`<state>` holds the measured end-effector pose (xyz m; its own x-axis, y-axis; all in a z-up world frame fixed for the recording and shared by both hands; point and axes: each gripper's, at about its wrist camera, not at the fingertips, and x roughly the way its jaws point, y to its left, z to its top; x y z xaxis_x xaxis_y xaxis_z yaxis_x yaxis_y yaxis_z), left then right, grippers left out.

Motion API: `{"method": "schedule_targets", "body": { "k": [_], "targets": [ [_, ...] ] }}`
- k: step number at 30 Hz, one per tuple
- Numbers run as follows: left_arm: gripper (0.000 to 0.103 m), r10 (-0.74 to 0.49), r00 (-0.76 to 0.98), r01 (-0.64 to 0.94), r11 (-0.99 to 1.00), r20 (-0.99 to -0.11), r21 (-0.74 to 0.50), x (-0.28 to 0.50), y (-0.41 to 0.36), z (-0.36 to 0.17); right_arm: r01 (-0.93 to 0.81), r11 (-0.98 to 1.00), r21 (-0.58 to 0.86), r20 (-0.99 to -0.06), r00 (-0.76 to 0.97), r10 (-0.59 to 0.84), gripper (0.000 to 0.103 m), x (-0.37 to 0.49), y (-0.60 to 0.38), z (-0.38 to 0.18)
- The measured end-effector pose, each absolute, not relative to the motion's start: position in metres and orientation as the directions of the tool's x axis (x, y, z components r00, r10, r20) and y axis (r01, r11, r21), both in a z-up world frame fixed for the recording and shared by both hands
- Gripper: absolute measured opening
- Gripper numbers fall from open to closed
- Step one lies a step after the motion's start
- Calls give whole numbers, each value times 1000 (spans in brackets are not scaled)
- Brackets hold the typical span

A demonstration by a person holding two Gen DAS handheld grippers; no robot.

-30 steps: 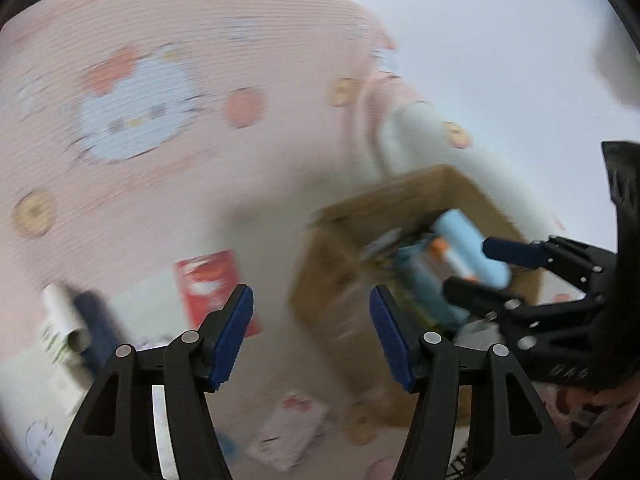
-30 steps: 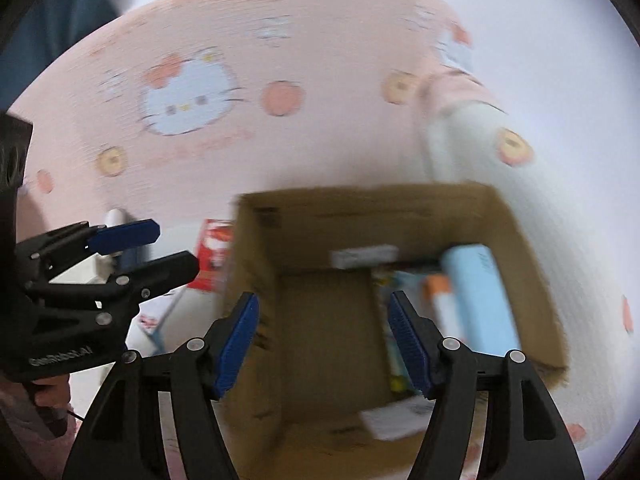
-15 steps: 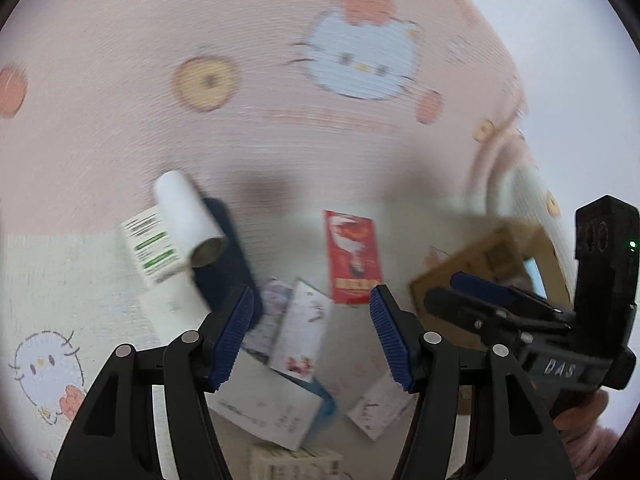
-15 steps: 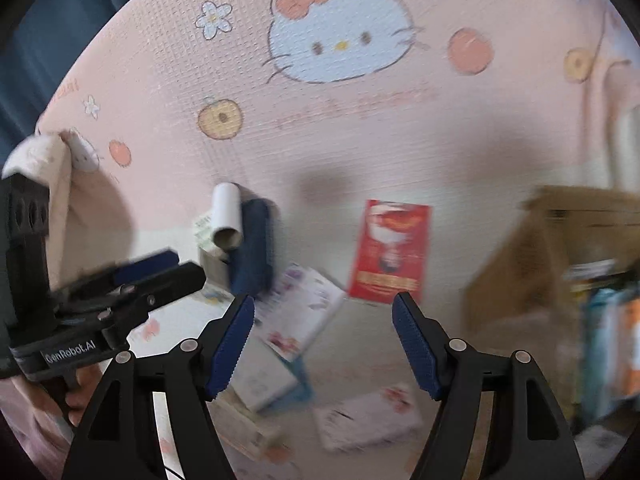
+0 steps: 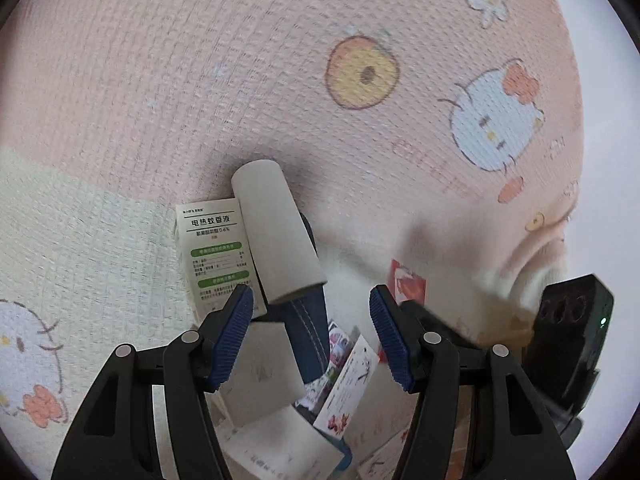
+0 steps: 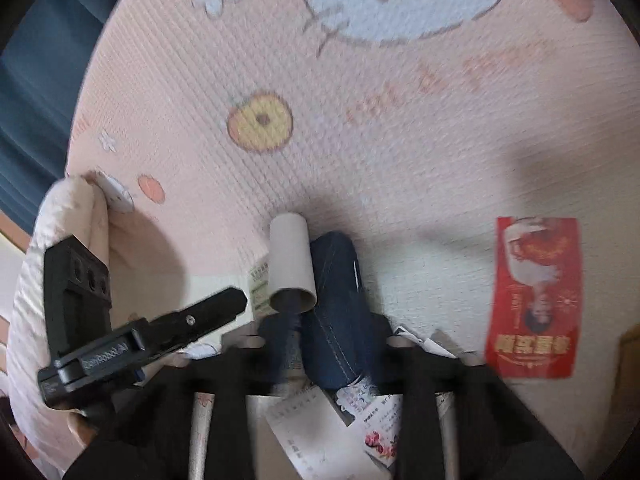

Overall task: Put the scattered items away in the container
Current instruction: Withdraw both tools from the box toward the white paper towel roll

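Note:
A grey cardboard tube, a dark denim pouch and a white box with green labels lie together on the bed, with cards and paper slips heaped in front. My left gripper hangs open just above the pouch and the slips. My right gripper is blurred and its jaws are closing; the pouch shows in the gap beyond them. In the left wrist view its tips hang right of the pouch, apart from it. A red packet lies flat further right. The cardboard box shows only at the right edge.
Everything rests on a pink blanket printed with cats and fruit, with a cream strip along the front. A rolled pillow edge rises at the left, and a blue curtain hangs behind it.
Both views swung away from the cardboard box, leftward and down onto the scattered pile. The right jaws went from wide to narrow. The left gripper rolled and stayed open.

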<state>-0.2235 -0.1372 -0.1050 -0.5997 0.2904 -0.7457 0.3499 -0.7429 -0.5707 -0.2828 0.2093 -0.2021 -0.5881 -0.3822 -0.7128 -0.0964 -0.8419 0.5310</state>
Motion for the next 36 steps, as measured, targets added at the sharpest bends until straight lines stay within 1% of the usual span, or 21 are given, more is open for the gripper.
{"method": "schedule_targets", "body": {
  "k": [3,7,11,13,14,15,16,19,23,29,32,34,35,36],
  "targets": [
    [65,308,-598,362,-720,-740,-592,-231,-139,-112,-84,-848,524,-726,-564,-393,20,-295,202,-214],
    [65,278,-582,384,-734,-764,-560,-244,-140,-119,-116,-800,589,-706,-556,-439,20,-310,203,-228],
    [63,269,-555,409,-736,-787,-540,-253,-140,-128,-138,-804,579,-715,-560,-418,20,-323,206,-240],
    [62,272,-568,409,-726,-777,-553,-253,-141,-131,-141,-803,578,-715,-562,-416,20,-328,208,-246],
    [59,274,-577,406,-721,-769,-562,-252,-141,-131,-144,-794,591,-709,-562,-426,20,-331,210,-251],
    [50,277,-580,405,-719,-766,-566,-252,-141,-132,-148,-780,608,-700,-564,-439,20,-332,211,-254],
    [46,284,-579,404,-714,-764,-572,-252,-140,-134,-157,-754,638,-686,-561,-463,20,-334,212,-259],
    [45,293,-589,399,-705,-753,-587,-252,-140,-135,-172,-694,699,-652,-552,-520,21,-336,211,-268],
    [45,308,-587,388,-705,-749,-594,-248,-136,-133,-168,-689,705,-643,-562,-520,21,-332,208,-268],
    [44,380,-603,307,-701,-701,-644,-242,-120,-119,-188,-662,725,-626,-580,-521,20,-304,217,-254],
    [43,439,-574,258,-705,-692,-661,-241,-99,-114,-186,-643,743,-601,-609,-518,21,-278,229,-239],
    [38,472,-555,228,-705,-684,-672,-236,-84,-113,-169,-649,742,-593,-617,-518,21,-258,234,-228],
    [25,501,-550,207,-694,-668,-690,-230,-76,-112,-177,-668,723,-610,-617,-497,21,-250,235,-223],
    [24,527,-545,189,-680,-652,-708,-226,-67,-112,-185,-690,700,-631,-613,-475,21,-242,235,-220]
  ]
}}
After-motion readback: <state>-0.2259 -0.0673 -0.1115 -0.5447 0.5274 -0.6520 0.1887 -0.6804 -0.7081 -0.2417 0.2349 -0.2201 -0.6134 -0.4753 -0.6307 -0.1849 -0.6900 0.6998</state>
